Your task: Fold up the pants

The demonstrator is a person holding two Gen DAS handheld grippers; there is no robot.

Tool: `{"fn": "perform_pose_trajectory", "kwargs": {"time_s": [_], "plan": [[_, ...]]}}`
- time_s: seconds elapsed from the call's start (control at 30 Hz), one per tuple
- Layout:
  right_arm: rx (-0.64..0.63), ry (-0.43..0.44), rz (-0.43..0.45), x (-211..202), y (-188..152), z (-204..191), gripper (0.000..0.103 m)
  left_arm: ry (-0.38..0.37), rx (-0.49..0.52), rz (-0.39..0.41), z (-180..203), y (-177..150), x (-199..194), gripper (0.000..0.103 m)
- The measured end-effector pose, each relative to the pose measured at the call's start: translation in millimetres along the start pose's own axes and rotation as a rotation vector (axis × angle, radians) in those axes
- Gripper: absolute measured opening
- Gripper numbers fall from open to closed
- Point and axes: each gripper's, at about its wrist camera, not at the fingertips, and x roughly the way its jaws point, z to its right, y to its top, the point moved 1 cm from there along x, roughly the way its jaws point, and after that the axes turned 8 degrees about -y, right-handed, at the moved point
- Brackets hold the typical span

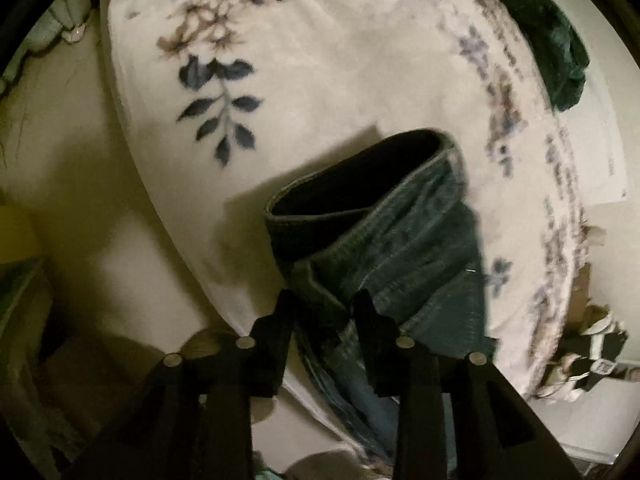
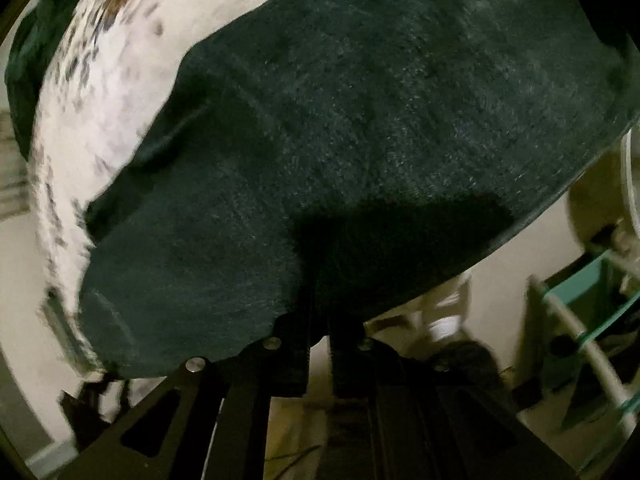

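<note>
Dark blue denim pants (image 1: 400, 240) lie on a cream floral blanket (image 1: 320, 60), with an open dark hem or waist end lifted towards the camera. My left gripper (image 1: 325, 308) is shut on a fold of the denim at the near edge of the bed, and the cloth is pinched between its black fingers (image 1: 286, 312). In the right wrist view the dark pants fabric (image 2: 360, 120) fills most of the picture. My right gripper (image 2: 322, 320) is shut on the pants' near edge, with its jaws close together and the tips partly hidden in shadow.
A dark green cloth (image 1: 556, 52) lies at the far right of the bed. A black-and-white patterned item (image 1: 592, 356) sits past the blanket's right edge. Beside the bed in the right wrist view stands a glass-shelved stand (image 2: 592, 320) on pale floor.
</note>
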Motion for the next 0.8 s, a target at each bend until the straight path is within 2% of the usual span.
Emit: {"fn": "perform_pose_trajectory", "kwargs": {"time_s": [0.03, 0.07, 0.1, 0.13, 0.17, 0.3, 0.37, 0.4, 0.43, 0.47, 0.53, 0.57, 0.6, 0.63, 0.7, 0.8], "plan": [[0.008, 0.012, -0.012, -1, 1, 1, 0.016, -0.019, 0.001, 0.018, 5, -1, -10, 0.032], [0.020, 0.041, -0.023, -3, 0, 4, 0.024, -0.032, 0.008, 0.031, 9, 0, -17, 0.034], [0.036, 0.066, -0.022, -6, 0, 7, 0.033, -0.046, 0.016, 0.047, 13, 1, -21, 0.042], [0.050, 0.078, -0.019, -9, -1, 10, 0.037, -0.056, 0.021, 0.061, 15, 4, -23, 0.054], [0.072, 0.091, -0.011, -12, -2, 13, 0.040, -0.057, 0.025, 0.070, 15, 7, -23, 0.059], [0.224, 0.144, 0.050, -31, -3, 40, 0.040, -0.031, -0.007, 0.076, 13, 21, 2, 0.062], [0.292, 0.141, 0.099, -42, -1, 57, 0.040, -0.019, 0.026, 0.086, 18, 23, 11, 0.059], [0.307, 0.138, 0.115, -45, 0, 64, 0.040, -0.012, 0.067, 0.102, 23, 23, 15, 0.047], [0.321, 0.131, 0.127, -47, 4, 69, 0.040, -0.015, 0.102, 0.106, 26, 22, 15, 0.009], [0.336, 0.121, 0.136, -48, 8, 76, 0.040, 0.003, 0.127, 0.094, 28, 22, 17, 0.000], [0.365, 0.120, 0.151, -48, 12, 82, 0.040, -0.001, 0.140, 0.100, 30, 22, 17, 0.001], [0.366, 0.105, 0.147, -47, 15, 84, 0.035, 0.006, 0.144, 0.102, 30, 22, 16, 0.001], [0.361, 0.064, 0.154, -48, 16, 85, 0.006, 0.014, 0.142, 0.109, 28, 23, 14, 0.001], [0.354, 0.036, 0.159, -48, 19, 83, 0.002, 0.021, 0.135, 0.111, 25, 25, 11, 0.001], [0.266, -0.080, 0.157, -54, 17, 77, 0.002, 0.054, 0.128, 0.113, 18, 31, 6, 0.001], [0.171, -0.128, 0.129, -56, 14, 65, 0.004, 0.048, 0.102, 0.086, 10, 37, -4, 0.003]]}}
